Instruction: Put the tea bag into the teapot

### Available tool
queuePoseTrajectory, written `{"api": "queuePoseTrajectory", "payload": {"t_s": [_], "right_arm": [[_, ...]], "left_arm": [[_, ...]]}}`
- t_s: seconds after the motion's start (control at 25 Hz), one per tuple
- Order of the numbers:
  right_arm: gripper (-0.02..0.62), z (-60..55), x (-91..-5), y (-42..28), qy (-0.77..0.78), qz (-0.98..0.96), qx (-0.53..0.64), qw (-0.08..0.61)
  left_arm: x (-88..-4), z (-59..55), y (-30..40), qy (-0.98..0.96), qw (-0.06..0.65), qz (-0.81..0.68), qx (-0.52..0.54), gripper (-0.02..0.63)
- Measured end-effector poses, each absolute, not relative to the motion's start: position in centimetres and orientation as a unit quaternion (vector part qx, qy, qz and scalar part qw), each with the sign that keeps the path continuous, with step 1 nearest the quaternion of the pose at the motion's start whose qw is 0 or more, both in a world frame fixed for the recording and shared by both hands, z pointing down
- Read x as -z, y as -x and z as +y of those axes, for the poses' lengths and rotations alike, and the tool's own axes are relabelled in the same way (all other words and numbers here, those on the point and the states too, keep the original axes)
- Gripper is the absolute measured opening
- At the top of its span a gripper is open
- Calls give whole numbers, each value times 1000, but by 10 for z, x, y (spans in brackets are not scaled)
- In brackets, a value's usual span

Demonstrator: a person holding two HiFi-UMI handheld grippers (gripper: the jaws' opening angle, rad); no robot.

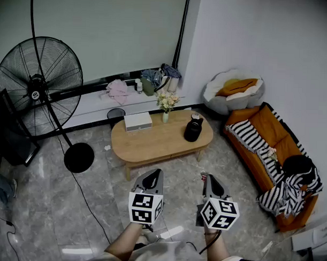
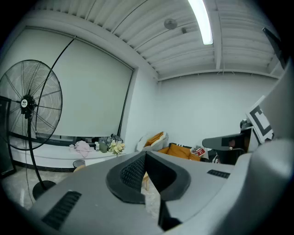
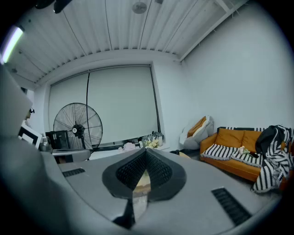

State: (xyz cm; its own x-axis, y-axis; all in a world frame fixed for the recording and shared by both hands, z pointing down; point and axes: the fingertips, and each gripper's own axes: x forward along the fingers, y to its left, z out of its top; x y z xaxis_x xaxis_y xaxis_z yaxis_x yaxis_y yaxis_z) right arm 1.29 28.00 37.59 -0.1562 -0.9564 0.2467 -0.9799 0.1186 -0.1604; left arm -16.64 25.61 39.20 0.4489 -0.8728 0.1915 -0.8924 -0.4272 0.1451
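Note:
A black teapot (image 1: 193, 129) stands on the right part of an oval wooden table (image 1: 152, 144) in the head view, well ahead of both grippers. I cannot make out a tea bag in any view. My left gripper (image 1: 154, 173) and right gripper (image 1: 209, 178) hover side by side over the grey floor in front of the table. In the left gripper view the left gripper (image 2: 145, 158) has its jaws meeting at the tips with nothing between them. The right gripper (image 3: 146, 153) is likewise shut and empty. The grippers' bodies hide the table in both gripper views.
A white box (image 1: 138, 121) and a vase of flowers (image 1: 166, 103) also stand on the table. A big standing fan (image 1: 39, 85) with a round base (image 1: 78, 157) is at the left, with a cable across the floor. An orange sofa (image 1: 265, 137) and a bean bag (image 1: 232, 89) line the right wall.

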Motion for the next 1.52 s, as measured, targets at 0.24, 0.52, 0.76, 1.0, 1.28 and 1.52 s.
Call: {"api": "queuePoseTrajectory", "payload": {"t_s": [0.24, 0.52, 0.76, 1.0, 1.28, 1.52], "right_arm": [[34, 276, -375, -13, -647, -748, -142, 41], [34, 267, -377, -19, -644, -748, -155, 30], [34, 257, -384, -43, -646, -745, -159, 42], [34, 245, -389, -71, -642, -749, -155, 52], [34, 229, -401, -93, -642, -746, -168, 51], [34, 198, -405, -110, -651, -738, -172, 45]], "left_arm": [[-392, 254, 167, -842, 112, -526, -43, 17], [-394, 244, 165, -840, 115, -529, -43, 17], [-401, 228, 145, -837, 124, -531, -43, 17], [-405, 214, 116, -835, 126, -534, -43, 17], [-409, 196, 92, -840, 119, -527, -55, 17], [-413, 161, 74, -847, 114, -515, -65, 17]]}}
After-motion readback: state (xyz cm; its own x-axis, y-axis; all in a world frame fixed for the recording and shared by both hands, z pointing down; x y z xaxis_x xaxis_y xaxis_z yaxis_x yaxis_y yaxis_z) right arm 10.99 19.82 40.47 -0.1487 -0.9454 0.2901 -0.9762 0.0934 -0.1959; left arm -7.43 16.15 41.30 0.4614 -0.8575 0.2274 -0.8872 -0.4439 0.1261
